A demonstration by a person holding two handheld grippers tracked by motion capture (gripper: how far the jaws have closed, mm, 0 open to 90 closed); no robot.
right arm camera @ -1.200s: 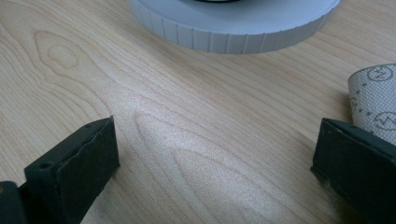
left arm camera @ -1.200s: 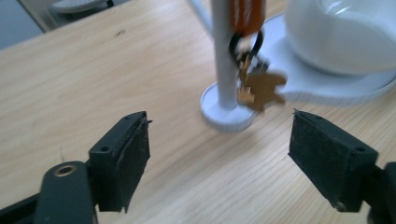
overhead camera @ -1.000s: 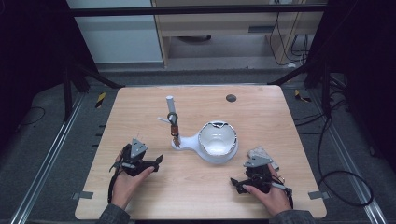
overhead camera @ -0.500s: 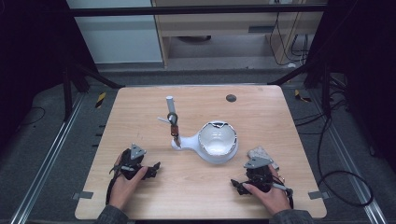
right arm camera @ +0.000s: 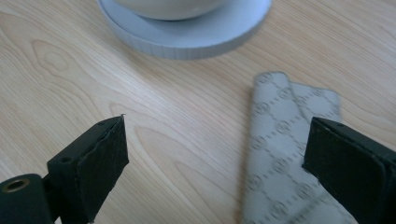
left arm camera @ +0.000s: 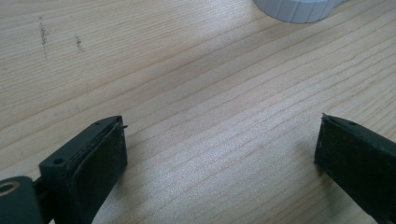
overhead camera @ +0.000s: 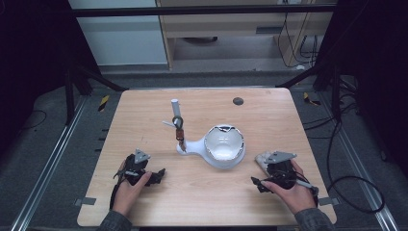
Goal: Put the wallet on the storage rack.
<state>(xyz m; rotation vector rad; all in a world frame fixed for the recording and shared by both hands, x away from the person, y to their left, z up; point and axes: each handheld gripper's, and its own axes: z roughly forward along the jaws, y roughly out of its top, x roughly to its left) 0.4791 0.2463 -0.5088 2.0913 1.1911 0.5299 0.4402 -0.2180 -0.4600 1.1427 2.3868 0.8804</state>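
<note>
Desk [overhead camera: 144,110]: white bowl-shaped stand [overhead camera: 223,147] at centre. Patterned grey pouch [right arm camera: 285,140] lies flat just right of it, partly between the right gripper [right arm camera: 215,163] fingers, which gape wide, holding nothing. Left gripper [left arm camera: 219,154] fingers wide apart over bare wood, empty.

Each black hand-held gripper [overhead camera: 159,174] [overhead camera: 256,183] carries padded jaws, a grey three-cornered plate, dark cable.

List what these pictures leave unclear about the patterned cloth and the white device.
- Patterned cloth: right gripper view cuts off its near end, and the jaw covers one edge; in the high view the right gripper hides most of it.
- White device: both gripper views crop it to its base.
- Dark disc: too small to identify.
</note>
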